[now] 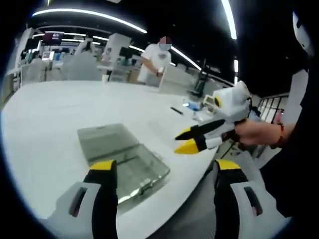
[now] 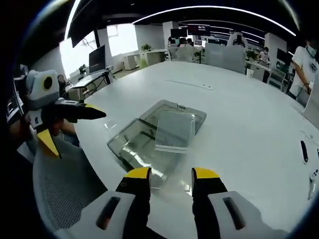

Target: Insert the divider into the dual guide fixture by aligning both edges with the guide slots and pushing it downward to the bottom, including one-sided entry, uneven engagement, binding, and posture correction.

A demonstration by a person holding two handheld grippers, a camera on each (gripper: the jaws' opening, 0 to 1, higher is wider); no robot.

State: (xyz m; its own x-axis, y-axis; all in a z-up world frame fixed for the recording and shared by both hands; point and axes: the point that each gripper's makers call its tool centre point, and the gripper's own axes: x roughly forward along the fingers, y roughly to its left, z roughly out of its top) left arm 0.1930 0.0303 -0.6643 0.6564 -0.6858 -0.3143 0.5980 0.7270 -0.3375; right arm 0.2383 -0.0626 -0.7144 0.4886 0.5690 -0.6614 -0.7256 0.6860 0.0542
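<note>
A clear plastic box (image 2: 132, 144) lies open on the white table (image 2: 239, 114), its lid (image 2: 172, 108) folded flat behind it. A clear divider (image 2: 174, 132) hangs over the box, reaching forward from my right gripper (image 2: 172, 175), whose jaws are narrowed onto its side edges. In the left gripper view the same box (image 1: 124, 159) lies just ahead of my left gripper (image 1: 164, 167), which stands wide open with nothing in it. The right gripper (image 1: 183, 141) comes in from the right, above the box's near corner. The left gripper (image 2: 77, 132) hovers left of the box, off the table edge.
A person's hand (image 1: 254, 132) holds the right gripper. A mesh chair (image 2: 65, 194) sits below the table edge. A dark pen (image 1: 177, 110) and small items lie farther along the table. A person in white (image 1: 157, 57) stands at the far side among desks.
</note>
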